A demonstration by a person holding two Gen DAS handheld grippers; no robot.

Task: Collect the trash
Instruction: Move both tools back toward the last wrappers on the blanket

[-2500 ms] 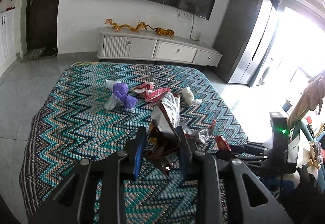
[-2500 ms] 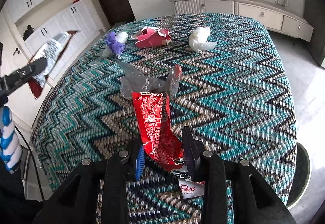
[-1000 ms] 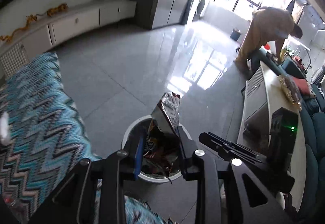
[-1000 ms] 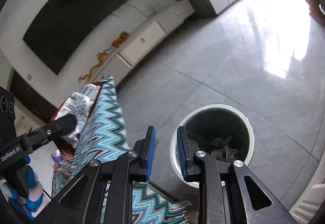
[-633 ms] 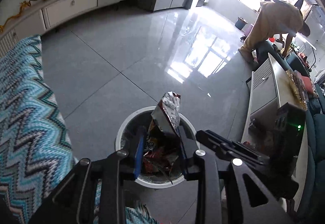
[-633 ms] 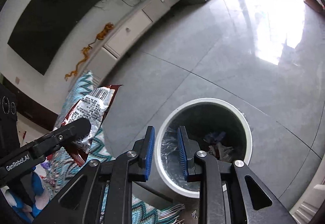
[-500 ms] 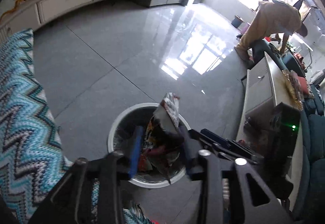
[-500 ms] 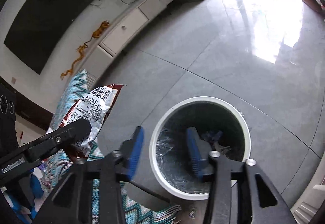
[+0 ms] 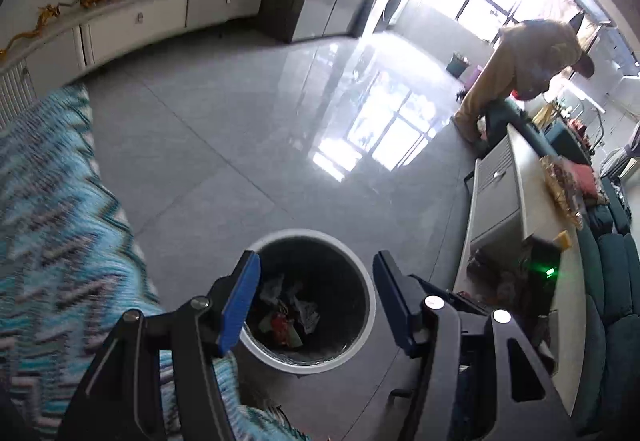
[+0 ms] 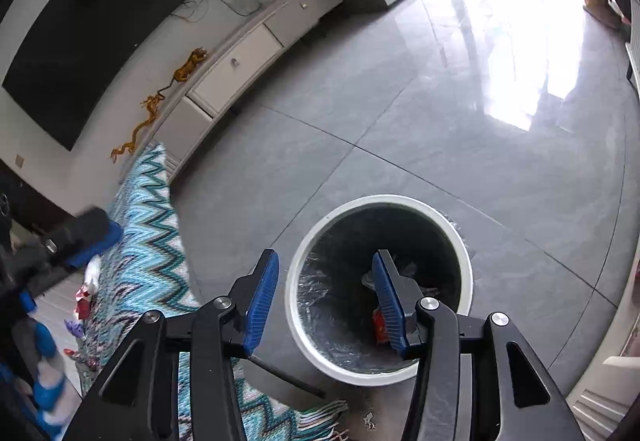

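Left wrist view: the trash (image 9: 286, 315), a heap of crumpled wrappers, lay at the bottom of the white-rimmed bin (image 9: 360, 273), which stood on the grey tiled floor (image 9: 248, 145). The left claw (image 9: 316, 297) hung directly above the bin mouth; its jaws had just been opening, stood about half apart and had nothing between them. The zigzag blanket (image 9: 52, 225) filled the view from 8 to 10 o'clock of the bin, its edge reaching just beside the bin's rim. At 3 o'clock of the bin stood a pale cabinet (image 9: 492, 201). Far off at 1 o'clock a person (image 9: 520, 65) in tan clothes was bending over.

In the right wrist view the bin (image 10: 464, 261) sat at lower centre, with red and pale trash (image 10: 378, 325) showing inside behind the right-hand finger. The right claw (image 10: 324, 301) was also over the bin's near rim; its jaws had just been opening, stood roughly half apart and gripped nothing. The blanket (image 10: 152, 241) lay at 9 o'clock of the bin, with wrappers (image 10: 86, 293) left on it. A low TV cabinet (image 10: 236, 61) ran along the wall at 11 o'clock.
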